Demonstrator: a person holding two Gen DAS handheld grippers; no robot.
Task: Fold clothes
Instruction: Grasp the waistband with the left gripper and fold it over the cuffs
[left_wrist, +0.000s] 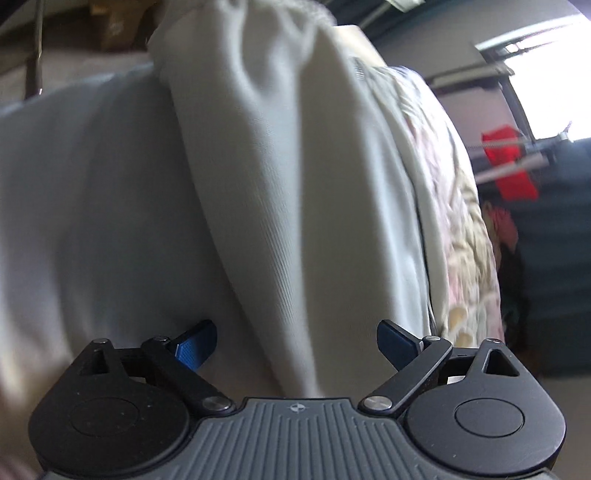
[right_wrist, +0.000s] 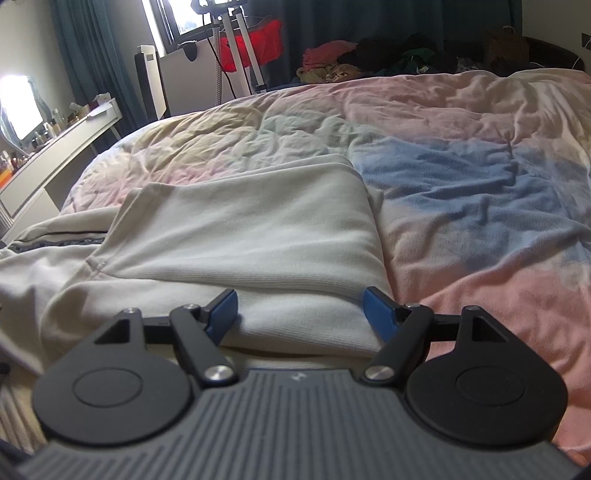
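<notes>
The white garment is seen spread on the bed, its folded edge lying crosswise directly ahead of the right gripper, nearer than the left gripper; both grippers are held apart, nothing clamped.

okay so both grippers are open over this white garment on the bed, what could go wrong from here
Both jaws stand open, so nothing is held yet.

1. The right gripper straddles the folded edge of the white garment; closing there may pinch the rumpled duvet too.

2. The left gripper faces a thick bunched fold; it may catch only some layers and undo the fold.
</notes>
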